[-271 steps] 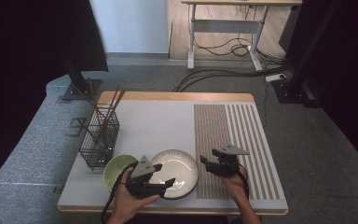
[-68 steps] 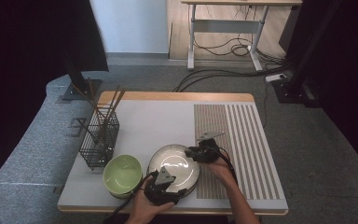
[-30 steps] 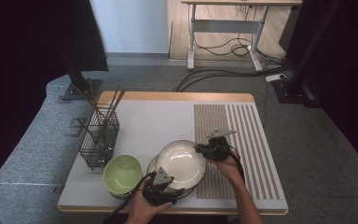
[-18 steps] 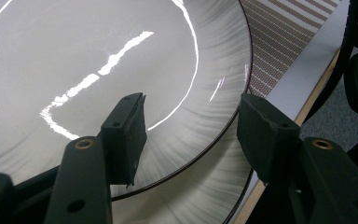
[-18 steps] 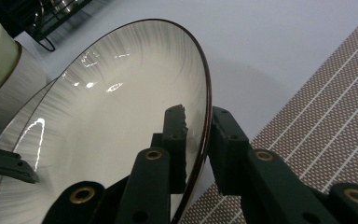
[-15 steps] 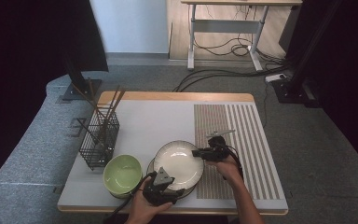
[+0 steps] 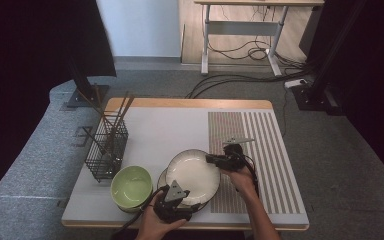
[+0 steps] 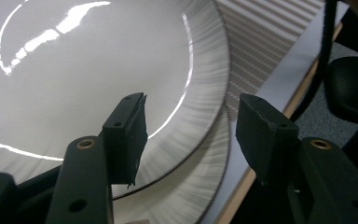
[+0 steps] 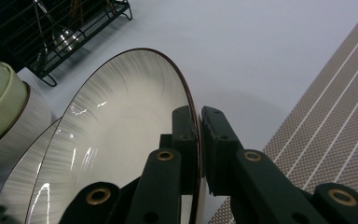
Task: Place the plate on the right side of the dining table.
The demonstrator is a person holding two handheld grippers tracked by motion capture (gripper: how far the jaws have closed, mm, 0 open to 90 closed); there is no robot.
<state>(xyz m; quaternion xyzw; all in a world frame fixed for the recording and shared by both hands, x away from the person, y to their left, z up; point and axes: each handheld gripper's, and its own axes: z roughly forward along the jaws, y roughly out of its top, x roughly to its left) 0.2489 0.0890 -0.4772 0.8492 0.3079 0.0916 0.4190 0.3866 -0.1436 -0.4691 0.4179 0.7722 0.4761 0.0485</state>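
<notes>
Top plate (image 7: 194, 173) is pinched on its right rim by the right gripper (image 7: 219, 160); in the right gripper view both jaws are closed flat on the edge (image 9: 196, 140), one pad inside the rim, one outside. Grabbing at the rim makes sense: it's the only thin section a two-jaw grip can close on. The plate sits tilted, right side raised, left side low over a second plate (image 7: 163, 179) under it at the near edge of the white mat (image 7: 165, 130), so my read is it's being peeled off the stack, not slid. Left gripper (image 7: 174, 201) sits at the near side of the stack with jaws spread and nothing between them; in the left gripper view the left-hand jaw overlaps the top plate's ribbed rim (image 8: 205, 93) and the lower plate's rim (image 8: 200, 186) shows beneath. Likely positioned to steady the lower plate or take the near edge; can't tell whether it's touching either. Green bowl (image 7: 131, 186) is just left of the stack, so tilting up and rightward keeps clear of it. Wire utensil caddy (image 7: 107, 148) is farther left, out of the way. Striped placemat (image 7: 260, 150) lies right of the plates under the right hand, a plausible drop zone. Risk: single-point rim grip on glazed ceramic could pivot.
</notes>
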